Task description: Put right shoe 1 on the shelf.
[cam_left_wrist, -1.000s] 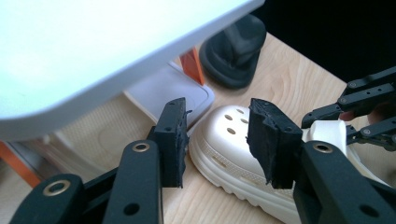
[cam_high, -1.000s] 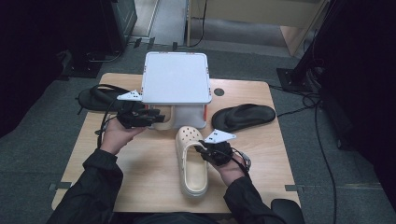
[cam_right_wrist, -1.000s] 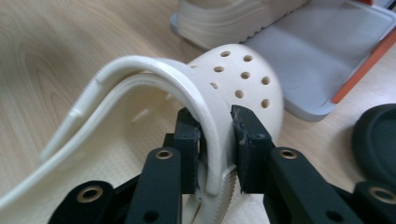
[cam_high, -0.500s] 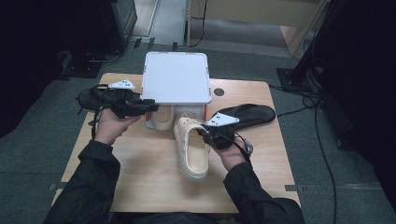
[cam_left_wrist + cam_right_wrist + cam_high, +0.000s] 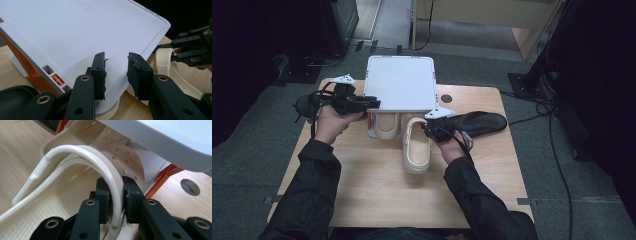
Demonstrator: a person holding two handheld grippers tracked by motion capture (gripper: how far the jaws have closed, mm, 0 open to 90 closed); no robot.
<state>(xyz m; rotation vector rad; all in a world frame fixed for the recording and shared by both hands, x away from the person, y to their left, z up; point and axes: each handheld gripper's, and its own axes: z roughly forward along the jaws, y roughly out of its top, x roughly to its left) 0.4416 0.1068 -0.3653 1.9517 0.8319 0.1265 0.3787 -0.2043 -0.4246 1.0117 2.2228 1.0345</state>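
The right gripper clenched the cream clog's heel strap, feeding it into the white box mid-desk. The left gripper, jaws just narrowing yet grasping nothing, hovered over the lid; next it likely needed to push the clog fully under.

Cream clog with dotted holes; white lid over an orange frame; black shoe; light wood table.

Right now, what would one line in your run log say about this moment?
right gripper: shut on cream clog's heel strap | left gripper: jaws just closing, pads apart over white lid | second cream clog: under lid
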